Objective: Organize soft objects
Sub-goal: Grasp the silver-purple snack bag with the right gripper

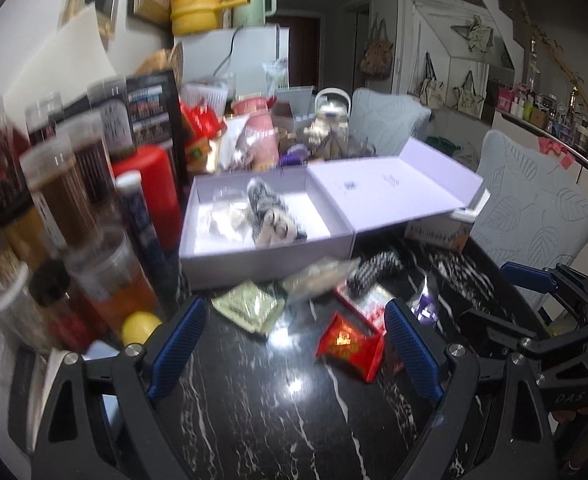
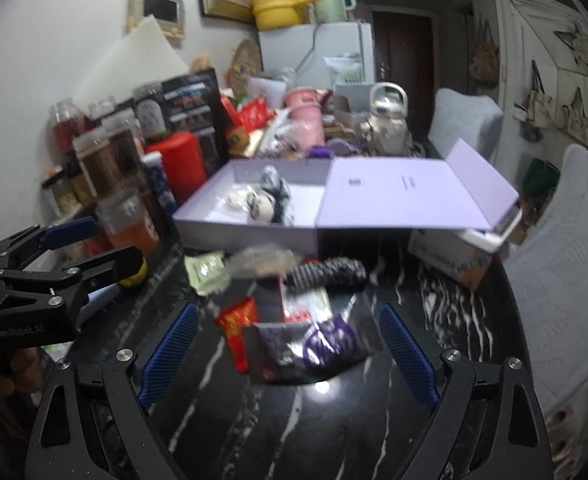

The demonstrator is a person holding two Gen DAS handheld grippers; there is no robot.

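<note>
An open lilac box (image 1: 262, 254) (image 2: 250, 236) sits on the black marble table with a grey-and-white plush toy (image 1: 272, 210) (image 2: 272, 196) inside. In front of it lie a black-and-white knitted soft item (image 1: 374, 270) (image 2: 326, 274), a green packet (image 1: 248, 306) (image 2: 206, 270), a clear bag (image 1: 318, 276) (image 2: 262, 260), a red packet (image 1: 350, 346) (image 2: 236, 322) and a purple-and-silver packet (image 2: 314, 344) (image 1: 424, 302). My left gripper (image 1: 296, 342) (image 2: 94, 246) is open and empty above the table. My right gripper (image 2: 288, 350) (image 1: 534, 294) is open and empty, with the purple packet between its fingers.
Jars and bottles (image 1: 66, 208) (image 2: 106, 164) and a red canister (image 1: 150, 192) crowd the table's left side. A yellow ball (image 1: 140, 326) lies by the left fingers. Clutter fills the back. The box lid (image 1: 390, 188) rests on a carton (image 2: 454, 254). Grey chairs (image 1: 534, 216) stand right.
</note>
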